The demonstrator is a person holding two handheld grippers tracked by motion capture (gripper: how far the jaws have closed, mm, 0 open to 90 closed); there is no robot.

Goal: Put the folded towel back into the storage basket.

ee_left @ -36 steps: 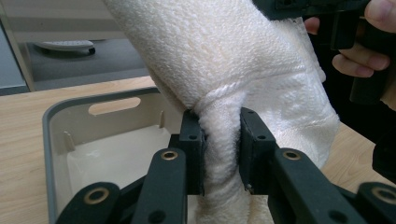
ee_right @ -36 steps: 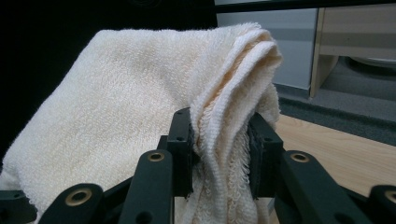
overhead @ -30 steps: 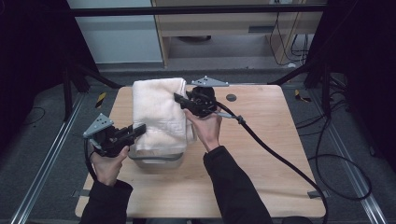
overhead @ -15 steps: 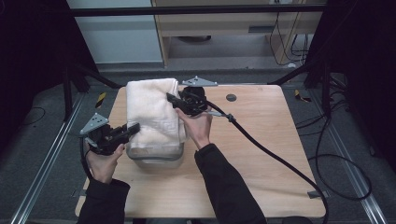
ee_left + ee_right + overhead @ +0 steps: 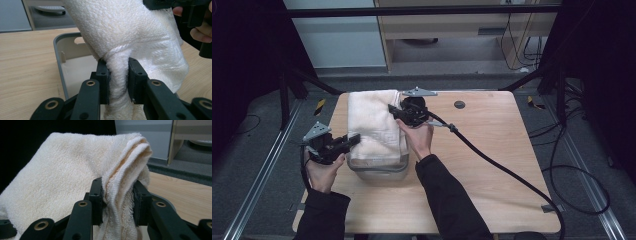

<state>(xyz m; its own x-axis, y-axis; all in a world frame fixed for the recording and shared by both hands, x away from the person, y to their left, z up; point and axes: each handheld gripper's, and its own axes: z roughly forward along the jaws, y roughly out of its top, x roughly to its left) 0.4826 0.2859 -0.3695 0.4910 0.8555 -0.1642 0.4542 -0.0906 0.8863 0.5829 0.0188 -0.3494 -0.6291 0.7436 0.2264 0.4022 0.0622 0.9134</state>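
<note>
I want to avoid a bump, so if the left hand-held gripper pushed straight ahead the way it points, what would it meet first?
More of the towel it already pinches; the left hand-held gripper would likely meet the person's other hand beyond, though depth is unclear.

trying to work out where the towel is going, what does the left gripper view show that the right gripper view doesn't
The left gripper view alone shows the grey bin's rim and pale inside under the towel, plus the other hand's fingers at the right edge. The right gripper view alone shows the towel's folded layers edge-on against a grey cabinet. Both show a claw shut on cream terry cloth above the wooden table.
</note>
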